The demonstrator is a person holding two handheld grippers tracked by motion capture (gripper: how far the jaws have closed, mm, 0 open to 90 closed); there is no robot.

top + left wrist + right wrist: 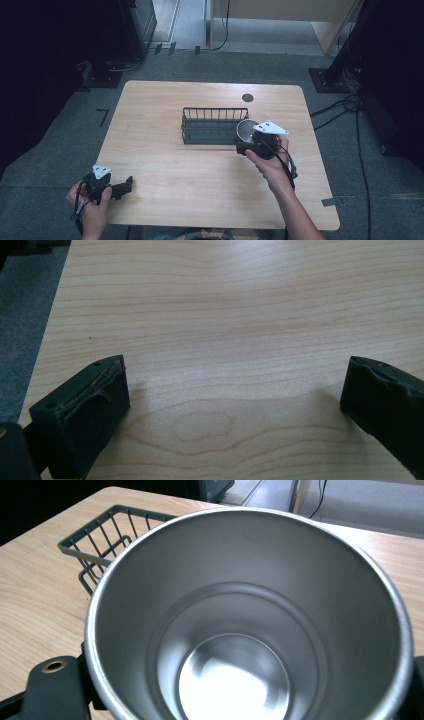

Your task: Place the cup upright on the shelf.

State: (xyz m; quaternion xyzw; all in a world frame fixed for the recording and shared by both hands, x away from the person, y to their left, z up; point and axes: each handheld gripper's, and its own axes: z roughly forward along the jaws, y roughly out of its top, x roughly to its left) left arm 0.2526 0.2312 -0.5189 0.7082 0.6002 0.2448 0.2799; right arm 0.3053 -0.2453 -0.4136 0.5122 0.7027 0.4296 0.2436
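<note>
A shiny steel cup (245, 128) is held just off the right end of a dark wire rack (212, 125), above the table. My right gripper (248, 141) is shut on the cup, with a hand behind it. In the right gripper view the cup's open mouth (240, 630) faces the camera, a jaw stands at each side of it, and the rack (100, 535) lies behind it to the left. My left gripper (127, 184) rests at the near left corner of the table. Its jaws stand wide open over bare wood (235, 390) with nothing between them.
The wooden table (165, 165) has a small black round cap (247, 98) near its far edge. Grey carpet surrounds the table. Cables (345, 107) and a black stand base (327, 80) lie on the floor at the right.
</note>
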